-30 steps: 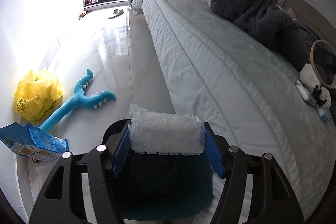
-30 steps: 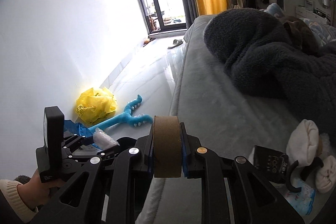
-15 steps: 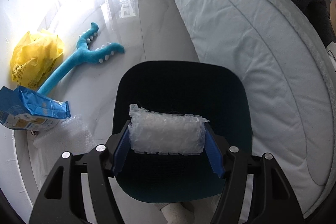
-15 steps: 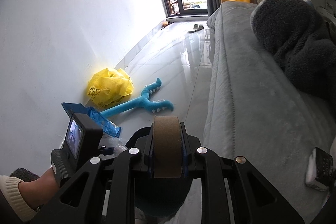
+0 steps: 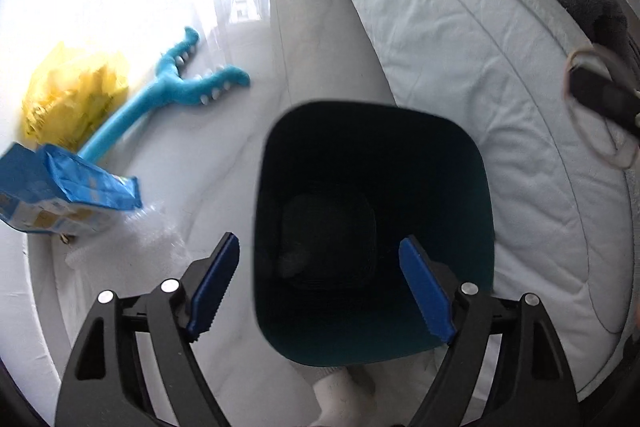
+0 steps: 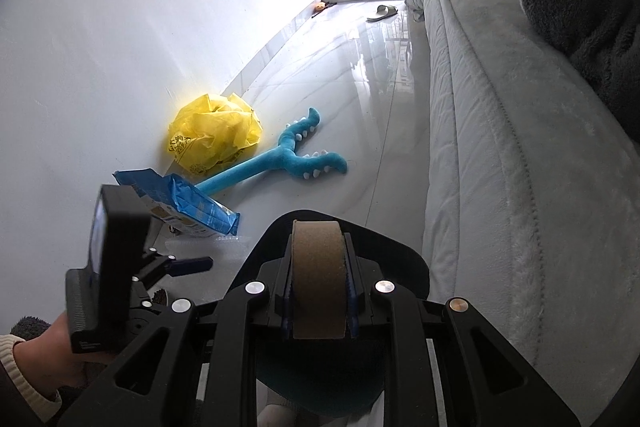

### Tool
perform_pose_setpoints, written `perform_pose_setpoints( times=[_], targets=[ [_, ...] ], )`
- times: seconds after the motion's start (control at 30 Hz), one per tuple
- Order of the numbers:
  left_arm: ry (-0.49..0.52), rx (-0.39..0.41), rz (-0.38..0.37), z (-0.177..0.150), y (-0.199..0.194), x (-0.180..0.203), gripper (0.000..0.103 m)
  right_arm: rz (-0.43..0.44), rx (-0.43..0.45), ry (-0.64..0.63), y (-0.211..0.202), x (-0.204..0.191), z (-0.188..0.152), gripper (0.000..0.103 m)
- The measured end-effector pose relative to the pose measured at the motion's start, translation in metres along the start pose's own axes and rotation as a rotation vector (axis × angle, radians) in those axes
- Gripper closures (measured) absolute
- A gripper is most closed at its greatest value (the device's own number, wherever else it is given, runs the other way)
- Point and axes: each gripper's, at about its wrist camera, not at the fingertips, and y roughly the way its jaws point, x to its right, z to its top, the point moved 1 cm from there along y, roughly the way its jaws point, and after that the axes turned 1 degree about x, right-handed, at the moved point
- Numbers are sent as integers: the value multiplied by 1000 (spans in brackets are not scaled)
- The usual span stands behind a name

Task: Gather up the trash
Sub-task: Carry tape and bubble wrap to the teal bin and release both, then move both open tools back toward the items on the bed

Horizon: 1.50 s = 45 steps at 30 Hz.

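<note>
Left wrist view: left gripper (image 5: 318,281) points steeply down over one dark teal trash bin (image 5: 476,211). Two blue fingers (image 5: 214,283) spread wide and opening, nothing between them; they straddle the bin's near rim. One dim lump lies on the bin floor, too dark to name. Floor (image 5: 224,163) left of the bin carries four things: one yellow plastic bag (image 5: 72,99) by the wall, one blue plush toy (image 5: 176,95) with forked arms, one blue snack packet (image 5: 68,183), one sheet of clear bubble wrap (image 5: 140,243) just beside the packet. Open strip of floor between toy and bin. Bed (image 5: 460,39) edge runs close along the bin's right side, little gap. One white-socked foot (image 5: 340,399) below the bin.

Right wrist view: right gripper (image 6: 318,293) clamped tight on one brown cardboard tape roll (image 6: 318,267), held on edge above the bin's near rim. Same four floor items visible, all along the wall. One slipper (image 6: 382,11) far off near the balcony door. Floor corridor between wall and bed otherwise free. One hand (image 6: 60,347), cream cuff, grips the left tool at lower left. One grey fleece blanket (image 6: 580,11) heaped on the bed.
</note>
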Motion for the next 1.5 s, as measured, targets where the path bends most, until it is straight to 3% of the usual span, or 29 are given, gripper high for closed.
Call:
perform_pose_setpoints(
  times=[0.2, 0.4, 0.73, 1.0, 1.07, 1.13, 1.23, 1.33, 1.5],
  targets=[
    [-5, 183, 15, 14, -48, -6, 20, -54, -71, 1, 33, -1, -13, 83],
    [36, 306, 28, 21, -86, 2, 25, -61, -128, 19, 59, -2, -25, 83],
    [23, 393, -9, 27, -122, 3, 38, -55, -217, 39, 96, -8, -44, 82],
    [9, 451, -13, 30, -144, 8, 43, -71, -277, 24, 118, -10, -58, 82],
    [-2, 479, -38, 32, -152, 11, 43, -71, -288, 19, 116, -11, -59, 77],
    [2, 500, -39, 34, -162, 19, 43, -60, -291, 25, 110, -14, -62, 48],
    [25, 525, -45, 35, -174, 29, 34, -36, -274, 32, 99, -21, -60, 45],
    [78, 566, 7, 32, -185, 43, 31, -36, -250, -3, 86, -29, -56, 44],
    [93, 630, -25, 36, -206, 61, 19, -17, -176, -27, 45, -35, -42, 41]
  ],
)
